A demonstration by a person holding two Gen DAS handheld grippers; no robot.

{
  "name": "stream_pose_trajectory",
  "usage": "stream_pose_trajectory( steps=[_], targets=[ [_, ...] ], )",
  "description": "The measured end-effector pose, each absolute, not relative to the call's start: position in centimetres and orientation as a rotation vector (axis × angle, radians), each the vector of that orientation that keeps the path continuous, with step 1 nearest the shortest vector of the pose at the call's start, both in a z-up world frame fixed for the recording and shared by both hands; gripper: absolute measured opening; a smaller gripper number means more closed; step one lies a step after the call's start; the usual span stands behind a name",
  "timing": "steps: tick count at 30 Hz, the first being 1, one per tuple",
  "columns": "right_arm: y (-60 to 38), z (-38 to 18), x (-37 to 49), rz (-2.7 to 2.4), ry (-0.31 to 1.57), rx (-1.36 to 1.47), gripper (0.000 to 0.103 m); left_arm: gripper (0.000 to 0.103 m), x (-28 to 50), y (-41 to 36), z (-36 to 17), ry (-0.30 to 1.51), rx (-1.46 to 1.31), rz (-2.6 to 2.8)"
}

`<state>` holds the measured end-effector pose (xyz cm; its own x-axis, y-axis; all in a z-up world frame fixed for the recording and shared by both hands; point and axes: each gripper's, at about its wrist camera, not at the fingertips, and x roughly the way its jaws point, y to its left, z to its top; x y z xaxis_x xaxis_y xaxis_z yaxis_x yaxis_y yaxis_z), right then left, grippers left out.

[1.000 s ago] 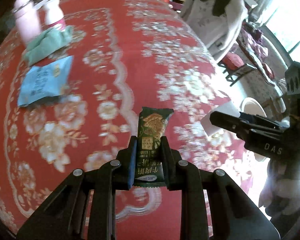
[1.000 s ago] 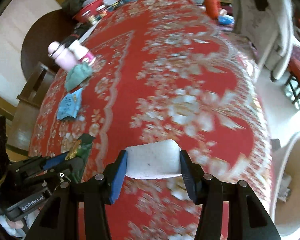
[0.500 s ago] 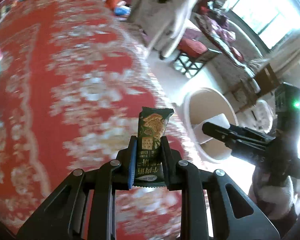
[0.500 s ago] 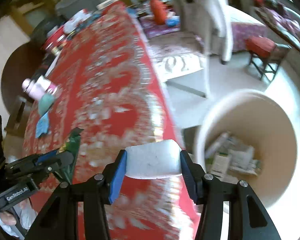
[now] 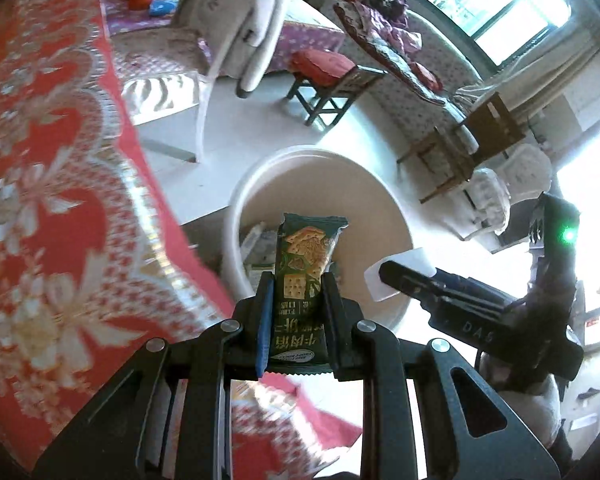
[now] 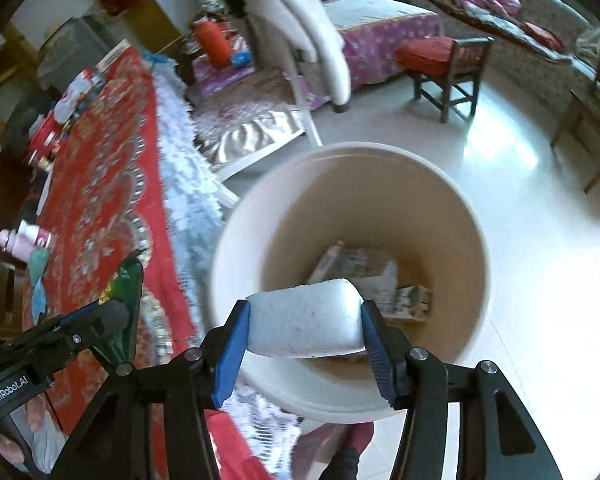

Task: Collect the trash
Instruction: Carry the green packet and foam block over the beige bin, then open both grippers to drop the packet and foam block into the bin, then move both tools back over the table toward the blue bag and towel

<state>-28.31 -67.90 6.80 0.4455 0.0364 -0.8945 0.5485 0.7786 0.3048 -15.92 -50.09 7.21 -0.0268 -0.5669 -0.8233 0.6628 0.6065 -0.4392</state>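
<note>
My left gripper (image 5: 296, 300) is shut on a dark green cracker wrapper (image 5: 306, 252), held upright near the table edge, in front of a cream waste bin (image 5: 396, 216). My right gripper (image 6: 306, 320) is shut on a white foam block (image 6: 304, 324) and holds it over the near side of the bin's (image 6: 472, 216) open mouth. The bin stands on the floor beside the table and has several paper scraps (image 6: 376, 276) at its bottom. The right gripper with the white block (image 5: 404, 270) also shows in the left wrist view, and the left gripper with the wrapper (image 6: 126, 300) in the right wrist view.
The red floral tablecloth (image 5: 40, 200) fills the left. On it far back lie a pink bottle (image 6: 24, 240), a green cloth (image 6: 38, 264) and a blue packet (image 6: 38, 300). A wooden stool with a red cushion (image 6: 440, 60) and a draped chair (image 6: 300, 20) stand on the white floor behind the bin.
Both grippers have swung right from over the tablecloth to the bin, still holding the wrapper and the foam block. The bin is now much closer below the right gripper.
</note>
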Motion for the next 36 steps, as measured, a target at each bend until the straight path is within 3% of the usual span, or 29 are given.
stream_pose_trajectory(
  steps=[4, 6, 8, 9, 12, 21, 36],
  targets=[
    [-69.5, 6.3, -29.3, -0.359, 1.067, 0.675, 0.058, 0.024, -16.3, -51.9, 6.8, 1.264, 0.057, -1.027],
    [-69.9, 6.2, -29.6, -0.369, 1.069, 0.688, 0.061, 0.033, -16.4, -52.6, 6.7, 1.268, 0.049, -1.031],
    [-70.2, 6.1, -30.0, -0.371, 1.072, 0.692, 0.063, 0.049, -16.5, -52.9, 6.7, 1.268, 0.028, -1.041],
    [-70.3, 6.1, -30.1, -0.37, 1.073, 0.694, 0.065, 0.05, -16.5, -53.0, 6.7, 1.267, 0.023, -1.044],
    [-70.6, 6.0, -30.6, -0.372, 1.07, 0.7, 0.069, 0.051, -16.6, -53.3, 6.8, 1.26, 0.041, -1.03],
    [-69.4, 6.2, -29.9, -0.338, 1.083, 0.675, 0.07, 0.051, -16.4, -50.3, 7.5, 1.222, 0.054, -0.978],
    [-59.2, 8.6, -21.5, -0.11, 1.107, 0.528, 0.07, 0.051, -11.7, -36.1, 8.5, 1.141, 0.016, -0.721]
  ],
)
